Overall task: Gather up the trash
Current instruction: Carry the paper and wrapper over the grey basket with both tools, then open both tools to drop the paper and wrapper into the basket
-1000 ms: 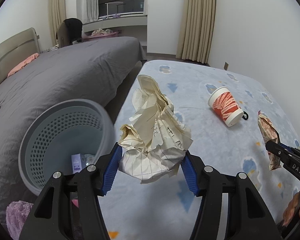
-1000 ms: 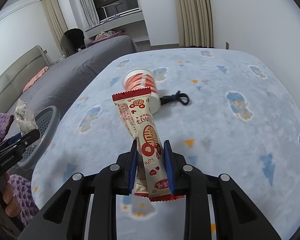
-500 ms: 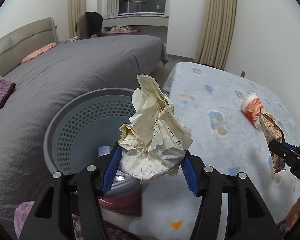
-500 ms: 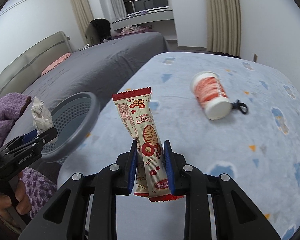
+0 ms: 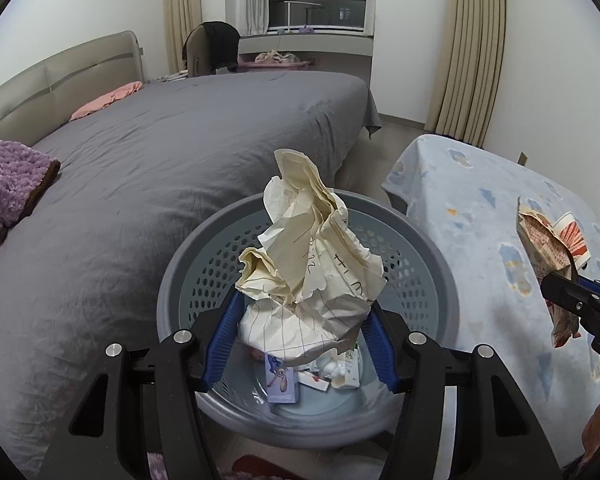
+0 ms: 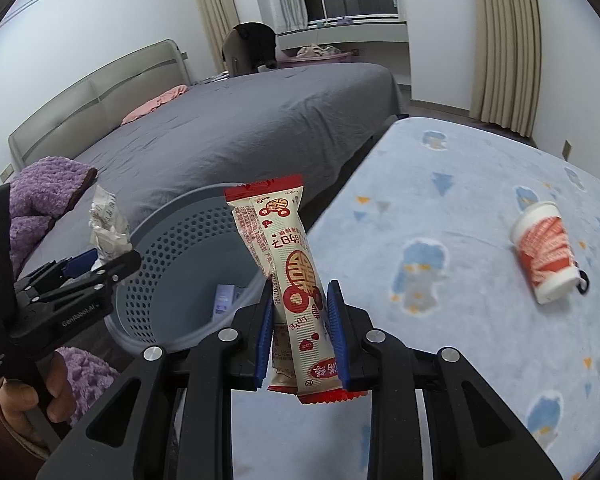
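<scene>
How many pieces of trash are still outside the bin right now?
3: crumpled paper in the left gripper over the bin, snack wrapper in the right gripper, cup on the blue blanket.

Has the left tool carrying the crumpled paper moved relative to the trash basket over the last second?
Yes. The left tool with the crumpled paper has swung left, off the blue blanket and over the trash basket, which now sits directly beneath it.

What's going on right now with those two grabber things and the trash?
Left gripper shut on crumpled paper, over the basket. Right gripper shut on snack wrapper. Paper cup uncollected on the blanket. Nothing blocking.
</scene>
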